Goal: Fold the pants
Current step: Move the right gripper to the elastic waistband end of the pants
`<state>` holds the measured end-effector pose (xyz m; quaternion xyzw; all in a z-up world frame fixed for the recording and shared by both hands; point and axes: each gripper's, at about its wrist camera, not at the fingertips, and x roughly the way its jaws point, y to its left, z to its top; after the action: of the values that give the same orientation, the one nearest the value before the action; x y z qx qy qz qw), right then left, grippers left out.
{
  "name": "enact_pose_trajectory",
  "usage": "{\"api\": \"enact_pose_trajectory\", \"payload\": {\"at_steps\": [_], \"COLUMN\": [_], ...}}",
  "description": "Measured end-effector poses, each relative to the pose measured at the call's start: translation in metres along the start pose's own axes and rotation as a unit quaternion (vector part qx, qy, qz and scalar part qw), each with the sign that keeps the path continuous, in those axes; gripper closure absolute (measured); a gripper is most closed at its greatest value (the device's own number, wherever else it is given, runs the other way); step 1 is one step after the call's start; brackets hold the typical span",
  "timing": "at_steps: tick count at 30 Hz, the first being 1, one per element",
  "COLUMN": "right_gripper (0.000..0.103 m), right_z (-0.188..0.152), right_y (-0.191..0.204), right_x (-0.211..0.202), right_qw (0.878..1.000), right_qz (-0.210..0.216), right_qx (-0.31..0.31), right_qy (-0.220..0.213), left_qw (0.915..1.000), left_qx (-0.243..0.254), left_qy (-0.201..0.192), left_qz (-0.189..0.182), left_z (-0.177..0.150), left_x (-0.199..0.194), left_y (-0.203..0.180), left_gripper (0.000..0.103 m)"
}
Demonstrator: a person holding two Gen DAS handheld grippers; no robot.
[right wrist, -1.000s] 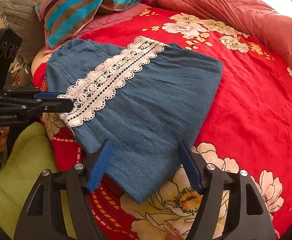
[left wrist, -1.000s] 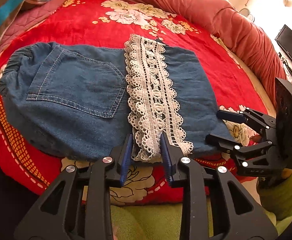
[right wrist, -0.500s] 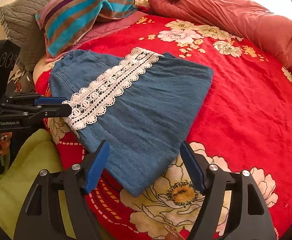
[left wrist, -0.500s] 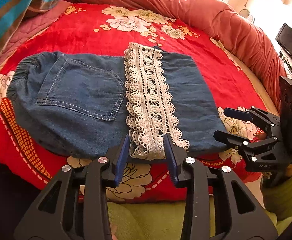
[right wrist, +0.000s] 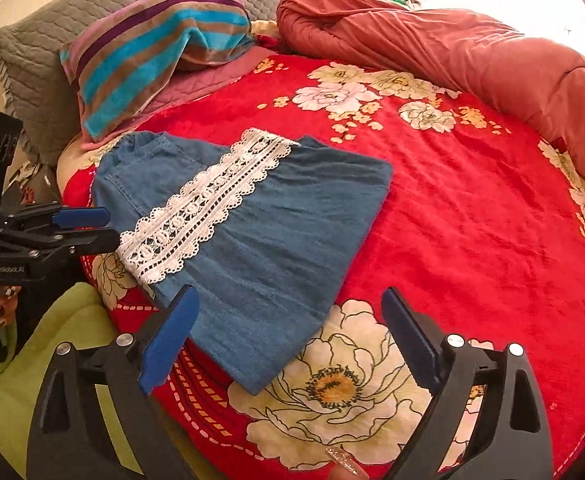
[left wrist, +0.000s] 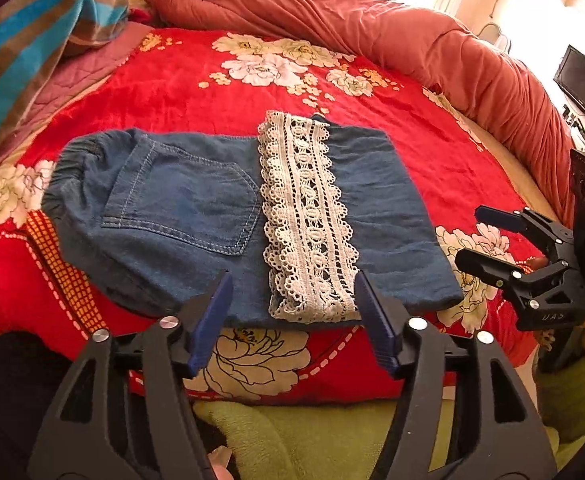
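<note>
One pants (left wrist: pixel 196 216), two hand-held grippers, one striped pillow (right wrist: pixel 152 52).

Red floral bedspread (right wrist: pixel 472 208); rust quilt (right wrist: pixel 452 52) bunched behind; striped pillow (right wrist: pixel 152 40); bright window light.

Red floral blanket (right wrist: pixel 472 208) covers bed. Striped pillow (right wrist: pixel 152 52) at 10 o'clock, grey quilted pillow (right wrist: pixel 44 48) behind it. Rust-pink duvet (right wrist: pixel 432 40) bunched 1 o'clock. Lime-green fabric (left wrist: pixel 312 440) at 6.

Bright daylight glares upper right; fisheye bends edges, corners dark.
</note>
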<state>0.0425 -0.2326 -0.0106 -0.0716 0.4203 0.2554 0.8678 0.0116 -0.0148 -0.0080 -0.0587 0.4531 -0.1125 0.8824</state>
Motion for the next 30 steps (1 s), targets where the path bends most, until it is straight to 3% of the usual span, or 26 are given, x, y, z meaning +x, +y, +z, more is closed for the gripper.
{"api": "enact_pose_trajectory", "payload": {"at_steps": [5, 9, 30], "right_gripper": [0.005, 0.005, 0.005], "right_z": [0.002, 0.006, 0.034], "right_y": [-0.003, -0.006, 0.009], "right_x": [-0.003, -0.005, -0.016], "right_qw": [1.0, 1.0, 0.999], "right_qz": [-0.007, -0.009, -0.014], "right_qx": [0.008, 0.017, -0.003], "right_qy": [-0.006, -0.01, -0.035], "left_qw": [0.9997, 0.9991, 0.997], "left_qx": [0.005, 0.001, -0.019], "left_qy": [-0.015, -0.028, -0.051], "left_qz": [0.019, 0.033, 0.055], "left_z": [0.001, 0.002, -0.002], "left_x": [-0.01, -0.017, -0.037], "left_y": [0.0, 0.003, 0.022], "left_gripper": [0.023, 0.013, 0.01]}}
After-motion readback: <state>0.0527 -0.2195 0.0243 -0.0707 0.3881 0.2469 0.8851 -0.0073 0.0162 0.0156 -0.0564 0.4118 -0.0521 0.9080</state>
